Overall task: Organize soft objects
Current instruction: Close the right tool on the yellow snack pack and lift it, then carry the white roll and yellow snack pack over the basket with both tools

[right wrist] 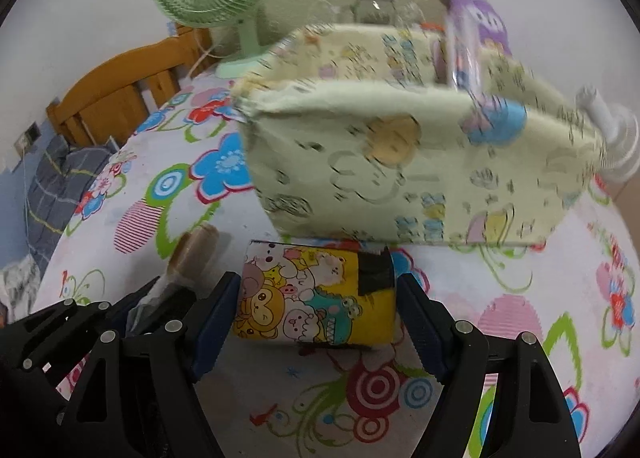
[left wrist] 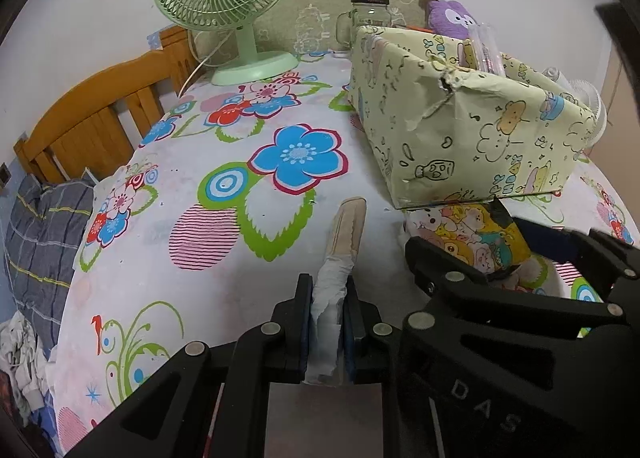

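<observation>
My left gripper (left wrist: 328,322) is shut on a thin beige and white wrapped soft item (left wrist: 344,234) that sticks forward over the flowered bedsheet (left wrist: 240,186); it also shows in the right wrist view (right wrist: 192,254). My right gripper (right wrist: 318,306) has its jaws on both sides of a yellow cartoon-print soft pack (right wrist: 312,294), touching its ends, just in front of the pale green cartoon-print box (right wrist: 420,162). The pack also shows in the left wrist view (left wrist: 472,242), below the box (left wrist: 472,130). A purple plush (left wrist: 452,18) sits in the box.
A green desk fan (left wrist: 224,6) stands at the back left. A glass jar with a green lid (left wrist: 370,6) stands behind the box. A wooden headboard (left wrist: 104,114) and a grey plaid pillow (left wrist: 40,242) are at the left. A white object (right wrist: 612,130) pokes out at the box's right.
</observation>
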`<state>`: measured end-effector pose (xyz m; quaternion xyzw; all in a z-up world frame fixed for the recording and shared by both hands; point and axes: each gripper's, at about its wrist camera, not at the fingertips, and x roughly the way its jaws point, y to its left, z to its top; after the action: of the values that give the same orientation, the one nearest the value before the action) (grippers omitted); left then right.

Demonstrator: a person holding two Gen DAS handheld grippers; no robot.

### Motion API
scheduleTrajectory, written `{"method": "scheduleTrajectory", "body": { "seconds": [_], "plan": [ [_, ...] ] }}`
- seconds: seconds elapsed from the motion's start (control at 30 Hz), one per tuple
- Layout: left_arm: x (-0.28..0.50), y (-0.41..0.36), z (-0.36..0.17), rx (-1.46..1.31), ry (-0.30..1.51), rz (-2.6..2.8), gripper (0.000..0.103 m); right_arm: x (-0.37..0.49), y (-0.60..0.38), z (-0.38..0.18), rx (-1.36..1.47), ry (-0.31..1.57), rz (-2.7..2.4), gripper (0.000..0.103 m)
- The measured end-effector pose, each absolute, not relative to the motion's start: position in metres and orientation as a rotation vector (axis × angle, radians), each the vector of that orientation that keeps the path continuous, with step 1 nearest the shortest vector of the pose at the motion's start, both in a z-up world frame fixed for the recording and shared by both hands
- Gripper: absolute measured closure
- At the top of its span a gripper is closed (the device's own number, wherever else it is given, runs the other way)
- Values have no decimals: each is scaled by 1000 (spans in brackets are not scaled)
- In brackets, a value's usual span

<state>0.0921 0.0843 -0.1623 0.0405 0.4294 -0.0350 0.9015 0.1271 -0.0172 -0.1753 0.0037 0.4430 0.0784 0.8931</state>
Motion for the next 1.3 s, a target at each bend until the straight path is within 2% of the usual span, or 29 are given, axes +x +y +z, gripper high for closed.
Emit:
{"method": "scheduleTrajectory", "body": {
  "seconds": [0.37,1.3],
  "plan": [
    [91,70,-161,94,893,-92,92,126,-31,-177,37,937,159,28],
    [74,6,-138,52,859,-141,92,98,-97,-147,47,858,130,29]
  ]
}}
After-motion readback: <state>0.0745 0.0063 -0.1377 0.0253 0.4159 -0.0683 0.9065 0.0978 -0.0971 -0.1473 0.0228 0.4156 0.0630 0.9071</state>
